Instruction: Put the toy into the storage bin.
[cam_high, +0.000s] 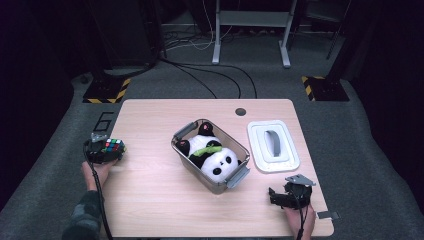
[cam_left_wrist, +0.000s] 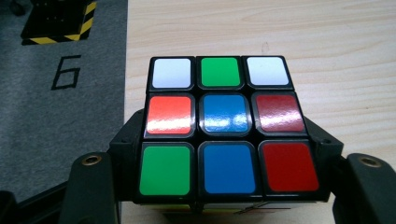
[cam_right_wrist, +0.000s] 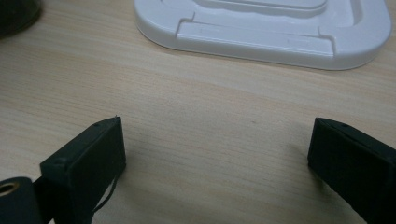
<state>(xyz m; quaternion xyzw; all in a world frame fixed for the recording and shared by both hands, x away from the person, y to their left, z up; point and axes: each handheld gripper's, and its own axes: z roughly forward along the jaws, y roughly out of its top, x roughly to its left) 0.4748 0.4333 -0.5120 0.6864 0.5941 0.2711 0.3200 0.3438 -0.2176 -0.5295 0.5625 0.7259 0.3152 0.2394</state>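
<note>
The left claw (cam_left_wrist: 219, 186) squeezes the puzzle cube (cam_left_wrist: 219, 126) at the counter's (cam_high: 150, 200) edge. The right claw (cam_right_wrist: 219, 158) rests wide apart near the white lid (cam_right_wrist: 280, 28), holding nothing.

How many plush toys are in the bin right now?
1. A panda plush lies in the clear bin at the table's middle. Anything beneath it would be hidden.

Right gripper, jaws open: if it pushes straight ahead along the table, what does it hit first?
Likely the white lid: the right gripper faces it across bare table, with nothing between as far as its view shows.
</note>
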